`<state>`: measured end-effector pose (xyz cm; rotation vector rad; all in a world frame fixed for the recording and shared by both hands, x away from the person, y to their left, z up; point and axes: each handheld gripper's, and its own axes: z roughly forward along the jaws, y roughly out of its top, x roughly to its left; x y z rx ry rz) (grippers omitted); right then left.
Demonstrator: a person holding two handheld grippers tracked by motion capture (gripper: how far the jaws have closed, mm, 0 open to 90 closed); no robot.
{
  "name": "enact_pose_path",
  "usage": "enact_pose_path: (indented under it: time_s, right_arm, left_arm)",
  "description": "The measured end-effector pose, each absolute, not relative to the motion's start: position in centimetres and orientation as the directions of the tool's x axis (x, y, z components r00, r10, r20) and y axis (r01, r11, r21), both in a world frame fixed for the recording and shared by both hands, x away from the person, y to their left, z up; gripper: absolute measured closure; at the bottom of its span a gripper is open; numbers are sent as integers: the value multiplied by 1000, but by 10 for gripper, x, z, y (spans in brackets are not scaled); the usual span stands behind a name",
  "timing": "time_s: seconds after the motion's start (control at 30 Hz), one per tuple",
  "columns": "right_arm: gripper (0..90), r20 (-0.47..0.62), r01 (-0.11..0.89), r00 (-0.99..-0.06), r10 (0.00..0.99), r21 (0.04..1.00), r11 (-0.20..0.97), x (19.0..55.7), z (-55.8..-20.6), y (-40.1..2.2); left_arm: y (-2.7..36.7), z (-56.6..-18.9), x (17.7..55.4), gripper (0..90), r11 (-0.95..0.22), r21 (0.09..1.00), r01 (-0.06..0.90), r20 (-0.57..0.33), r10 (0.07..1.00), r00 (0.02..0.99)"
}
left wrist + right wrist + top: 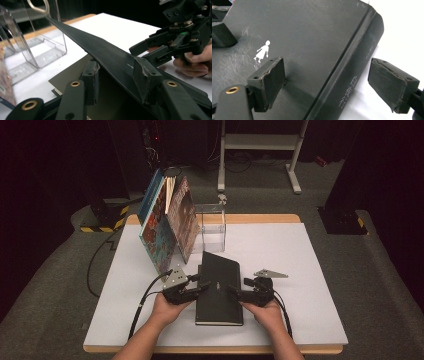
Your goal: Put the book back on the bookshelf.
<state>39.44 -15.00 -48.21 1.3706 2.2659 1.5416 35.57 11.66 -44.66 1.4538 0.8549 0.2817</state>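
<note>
The black hardcover book [219, 287] lies flat near the middle of the white desk [300, 270], just near-right of the row of picture books [167, 222] that lean against a clear acrylic bookend [212, 225] at the far left. The work in hand looks like lifting this book to stand it with the others, and that is only begun. The left gripper [200, 289] has its fingers [143, 80] closed on the front cover, which the left gripper view shows raised at a slant off the page block, one pad under it and one on top. The right gripper [235, 292] sits at the book's right side, over the spine edge; in the right gripper view its fingers [270, 80] stand wide apart, one over the cover and one outside the spine, not pressing on it. Still to do, by my reading: get a hold on the whole book, raise it, and set it upright at the far left.
</note>
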Motion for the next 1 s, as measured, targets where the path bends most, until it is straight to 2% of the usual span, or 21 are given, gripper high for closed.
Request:
enact_pose_path:
  time_s: [0.37,1.0]
  right_arm:
    - [88,462,634,-620,635,771,58,398,-482,-154]
    - [70,554,672,-618,558,741,9,408,-488,-157]
  left_arm:
    - [115,-443,340,579,130,966,225,-254,650,716]
    - [115,-444,334,579,134,974,183,-226,647,728]
